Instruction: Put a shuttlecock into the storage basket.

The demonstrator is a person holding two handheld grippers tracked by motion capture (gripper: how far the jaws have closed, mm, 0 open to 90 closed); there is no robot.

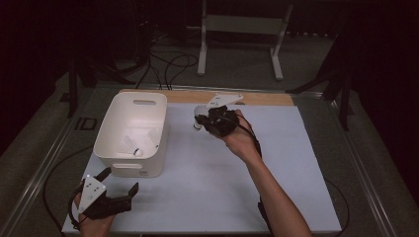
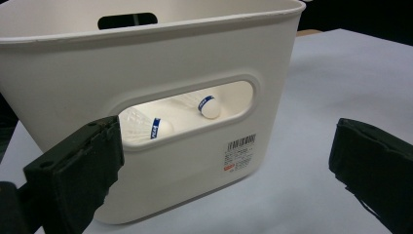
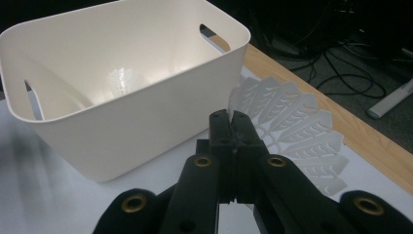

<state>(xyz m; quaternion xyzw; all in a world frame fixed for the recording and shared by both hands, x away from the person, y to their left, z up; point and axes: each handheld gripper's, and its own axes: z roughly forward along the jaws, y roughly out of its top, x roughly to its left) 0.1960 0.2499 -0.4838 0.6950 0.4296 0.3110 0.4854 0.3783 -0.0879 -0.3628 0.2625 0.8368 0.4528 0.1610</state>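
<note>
Right gripper [image 3: 233, 127]: black jaws pressed together on the skirt edge of a white shuttlecock [image 3: 292, 136], thin, lacy plastic vanes fanned out, prob. nipped btwn the pads. It's held above the desk's [image 1: 296, 163] far middle, just right of the bin [image 1: 111, 126].

Bin: smooth white plastic, rounded corners, slot handles, sits at the desk's far-left corner area. Inside, two more shuttlecocks [image 2: 160, 127], round white corks w/ blue bands.

Left gripper [image 1: 114, 185]: jaws wide apart, nothing btwn them, at the near-left corner facing the bin's near wall.

Desk top is flat, matte, pale; right half and near edge open.
</note>
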